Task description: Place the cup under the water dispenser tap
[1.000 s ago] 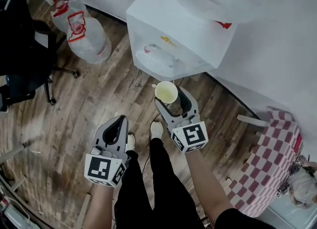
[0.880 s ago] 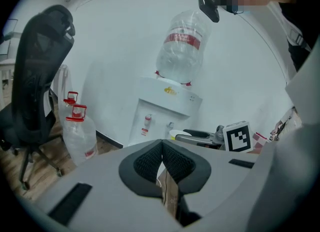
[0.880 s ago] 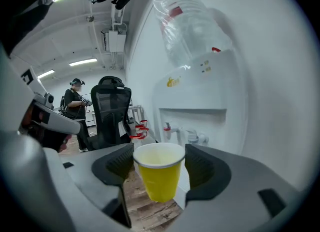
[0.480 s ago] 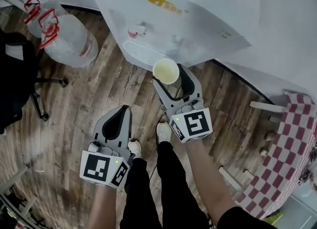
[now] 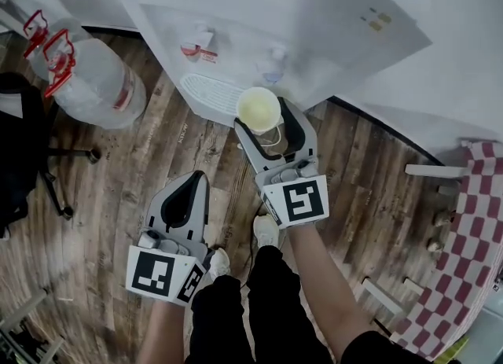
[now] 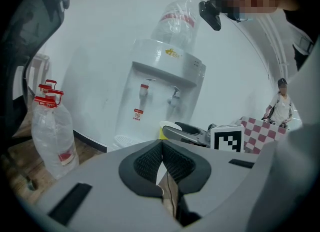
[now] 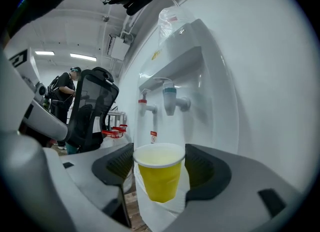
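Water dispenser (image 5: 314,32) stands at the wall. In front of it, right gripper (image 5: 263,119) is clenched round the yellow cup (image 5: 258,108), held upright at the drip tray (image 5: 211,95) edge, short of the blue tap (image 5: 273,66). Left gripper (image 5: 191,185), jaws together and empty, hangs further back. Cup is carried close, not yet set down.

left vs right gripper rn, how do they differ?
The right gripper holds a yellow cup between its fingers; the left gripper is shut on nothing. The right gripper reaches the tray of the water dispenser; the left gripper sits further back. Both carry a marker cube.
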A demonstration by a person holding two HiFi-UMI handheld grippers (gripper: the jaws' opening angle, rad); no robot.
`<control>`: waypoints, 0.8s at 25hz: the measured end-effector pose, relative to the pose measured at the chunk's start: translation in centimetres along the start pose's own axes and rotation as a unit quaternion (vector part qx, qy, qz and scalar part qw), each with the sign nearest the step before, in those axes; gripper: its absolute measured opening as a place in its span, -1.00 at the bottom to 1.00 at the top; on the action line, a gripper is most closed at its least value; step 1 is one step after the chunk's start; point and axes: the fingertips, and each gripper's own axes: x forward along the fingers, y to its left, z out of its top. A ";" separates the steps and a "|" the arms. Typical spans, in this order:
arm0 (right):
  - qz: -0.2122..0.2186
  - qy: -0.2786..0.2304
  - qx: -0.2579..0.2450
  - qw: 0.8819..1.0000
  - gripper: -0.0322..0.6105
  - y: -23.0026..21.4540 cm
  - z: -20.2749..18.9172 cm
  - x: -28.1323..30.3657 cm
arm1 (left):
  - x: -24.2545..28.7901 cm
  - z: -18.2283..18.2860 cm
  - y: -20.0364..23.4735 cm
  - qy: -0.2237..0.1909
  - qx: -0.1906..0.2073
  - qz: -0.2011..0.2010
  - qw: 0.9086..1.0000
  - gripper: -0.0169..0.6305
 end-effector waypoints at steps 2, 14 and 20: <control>-0.008 -0.007 -0.007 1.000 0.13 0.0 -0.3 0.3 | 0.4 -0.3 0.3 -0.005 0.002 -0.001 1.000 -0.90; -0.072 -0.018 -0.007 0.997 0.13 -1.2 -2.0 2.1 | 1.1 -1.2 2.0 -0.017 0.010 0.001 1.000 -0.90; -0.083 -0.015 -0.006 0.996 0.13 -1.3 -3.2 2.4 | 1.2 -1.5 2.4 -0.017 0.013 0.002 1.000 -0.90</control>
